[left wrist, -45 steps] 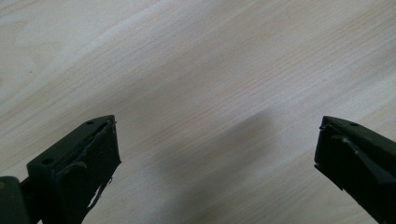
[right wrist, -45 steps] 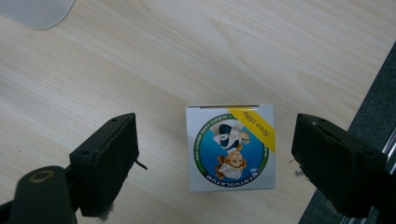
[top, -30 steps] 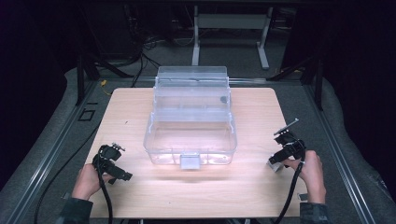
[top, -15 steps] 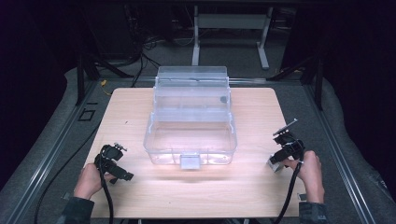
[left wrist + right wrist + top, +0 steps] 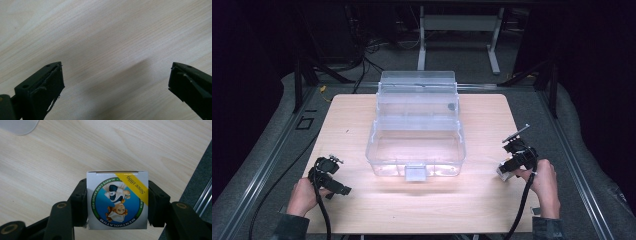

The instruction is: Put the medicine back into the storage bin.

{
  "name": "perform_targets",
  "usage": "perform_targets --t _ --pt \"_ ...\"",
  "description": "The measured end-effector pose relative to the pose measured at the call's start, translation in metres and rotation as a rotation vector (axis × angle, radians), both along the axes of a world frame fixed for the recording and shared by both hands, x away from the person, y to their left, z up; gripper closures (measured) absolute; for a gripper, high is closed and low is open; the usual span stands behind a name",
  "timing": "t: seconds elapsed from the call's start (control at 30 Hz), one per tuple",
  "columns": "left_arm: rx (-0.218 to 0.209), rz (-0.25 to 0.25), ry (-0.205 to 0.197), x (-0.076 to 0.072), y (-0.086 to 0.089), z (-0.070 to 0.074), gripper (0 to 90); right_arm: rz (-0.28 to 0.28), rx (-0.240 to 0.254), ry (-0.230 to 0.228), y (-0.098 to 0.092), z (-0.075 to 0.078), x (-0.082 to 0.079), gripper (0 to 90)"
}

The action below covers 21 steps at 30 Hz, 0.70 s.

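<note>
Looking down from the high view, a clear bin (image 5: 417, 130) stands mid-table (image 5: 482, 210), the left gripper (image 5: 329, 180) near the front left corner and the right gripper (image 5: 516, 162) near the right edge, clamped on a small box (image 5: 503, 171).

Left gripper view: jaws spread wide over bare wood, nothing between them.

Right gripper view: jaws, having just been closing, press both sides of the box (image 5: 117, 200), its round label upside down, above the table (image 5: 50, 165) near its edge.
</note>
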<state>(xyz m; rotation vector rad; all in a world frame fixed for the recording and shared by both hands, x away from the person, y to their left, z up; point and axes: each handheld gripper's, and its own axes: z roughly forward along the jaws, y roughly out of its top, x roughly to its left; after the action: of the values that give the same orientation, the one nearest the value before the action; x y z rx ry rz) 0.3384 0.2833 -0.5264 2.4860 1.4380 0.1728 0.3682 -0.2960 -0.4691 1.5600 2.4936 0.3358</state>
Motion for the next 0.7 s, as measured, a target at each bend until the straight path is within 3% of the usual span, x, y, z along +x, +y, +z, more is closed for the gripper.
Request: perform_targets --t 0.7 --pt "0.001 -0.033 -0.01 0.0 -0.006 -0.001 0.0 0.089 0.014 -0.034 0.024 0.033 -0.015 45.5"
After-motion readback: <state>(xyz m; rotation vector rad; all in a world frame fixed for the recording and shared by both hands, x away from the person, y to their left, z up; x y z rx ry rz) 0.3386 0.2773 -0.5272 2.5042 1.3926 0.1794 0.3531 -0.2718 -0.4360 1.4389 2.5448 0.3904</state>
